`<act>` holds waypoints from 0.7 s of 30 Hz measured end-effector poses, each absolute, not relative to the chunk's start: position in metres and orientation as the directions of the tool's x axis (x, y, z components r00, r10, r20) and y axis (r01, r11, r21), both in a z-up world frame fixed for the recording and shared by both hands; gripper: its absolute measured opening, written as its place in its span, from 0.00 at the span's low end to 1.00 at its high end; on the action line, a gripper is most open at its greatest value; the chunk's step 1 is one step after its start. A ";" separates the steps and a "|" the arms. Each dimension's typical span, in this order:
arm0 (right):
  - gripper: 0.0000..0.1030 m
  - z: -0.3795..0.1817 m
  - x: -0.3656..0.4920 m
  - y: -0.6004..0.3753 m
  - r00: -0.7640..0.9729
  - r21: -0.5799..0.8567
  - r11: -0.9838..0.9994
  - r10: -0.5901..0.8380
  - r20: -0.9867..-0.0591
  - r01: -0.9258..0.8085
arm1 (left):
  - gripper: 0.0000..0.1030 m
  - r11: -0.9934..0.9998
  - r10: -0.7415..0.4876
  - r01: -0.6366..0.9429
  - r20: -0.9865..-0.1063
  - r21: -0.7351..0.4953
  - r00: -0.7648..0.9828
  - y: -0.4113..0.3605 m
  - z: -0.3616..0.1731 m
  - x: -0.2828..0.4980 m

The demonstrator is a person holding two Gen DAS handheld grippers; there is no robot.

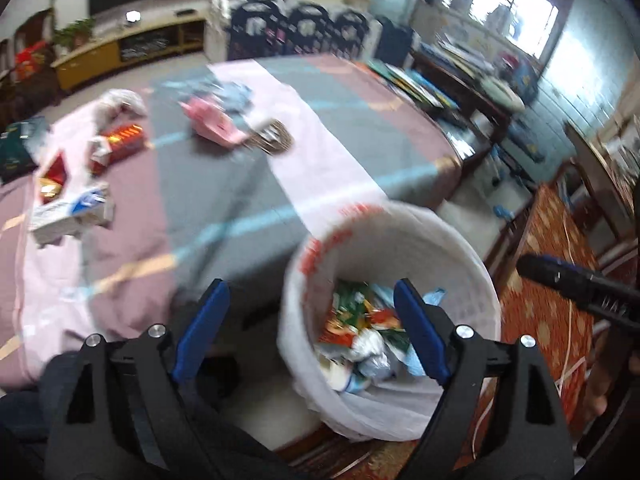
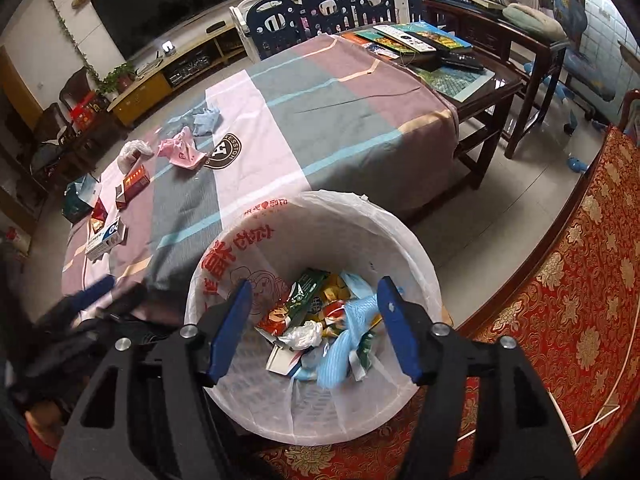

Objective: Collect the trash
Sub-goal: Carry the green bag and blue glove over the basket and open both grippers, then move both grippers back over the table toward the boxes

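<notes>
A white bin (image 2: 416,248) lined with a printed white bag stands on the floor by the table and holds several wrappers and a blue bag (image 2: 348,336). My right gripper (image 2: 316,296) is open and empty, directly above the bin. My left gripper (image 1: 312,300) is open and empty over the bin's left rim (image 1: 292,264); its view is blurred. On the table lie a pink wrapper (image 2: 180,150), a blue wrapper (image 2: 204,120), a clear plastic bag (image 2: 132,152), a red box (image 2: 134,184) and a white-and-blue box (image 2: 106,240).
The table carries a striped pink, grey and mauve cloth (image 2: 320,120). A dark wooden side table (image 2: 472,80) with books and remotes stands at the far right. A red patterned rug (image 2: 560,280) lies right of the bin. Blue chairs (image 2: 320,4) stand behind the table.
</notes>
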State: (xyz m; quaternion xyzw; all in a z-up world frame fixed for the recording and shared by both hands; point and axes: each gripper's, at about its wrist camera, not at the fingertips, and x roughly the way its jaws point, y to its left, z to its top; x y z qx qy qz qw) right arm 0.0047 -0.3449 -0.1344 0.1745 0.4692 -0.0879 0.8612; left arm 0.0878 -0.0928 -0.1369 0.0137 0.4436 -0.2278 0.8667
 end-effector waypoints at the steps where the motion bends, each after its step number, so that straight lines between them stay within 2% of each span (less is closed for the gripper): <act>1: 0.66 -0.129 0.005 -0.340 0.553 0.210 0.924 -0.001 -0.833 0.319 | 0.84 0.904 -0.377 0.389 -0.762 -0.179 0.526 -0.085 -0.131 0.088; 10: 0.81 -0.079 0.007 -0.292 0.680 0.223 0.927 -0.045 -0.732 0.301 | 0.84 0.951 -0.296 0.262 -0.711 -0.161 0.638 -0.030 -0.102 0.095; 19: 0.86 -0.052 0.015 -0.230 0.761 0.141 0.967 -0.073 -0.645 0.212 | 0.88 0.955 -0.270 0.097 -0.679 -0.281 0.683 0.031 -0.083 0.106; 21: 0.91 -0.048 0.017 -0.219 0.782 0.112 0.973 -0.092 -0.616 0.202 | 0.89 0.954 -0.240 0.039 -0.679 -0.297 0.694 0.044 -0.082 0.108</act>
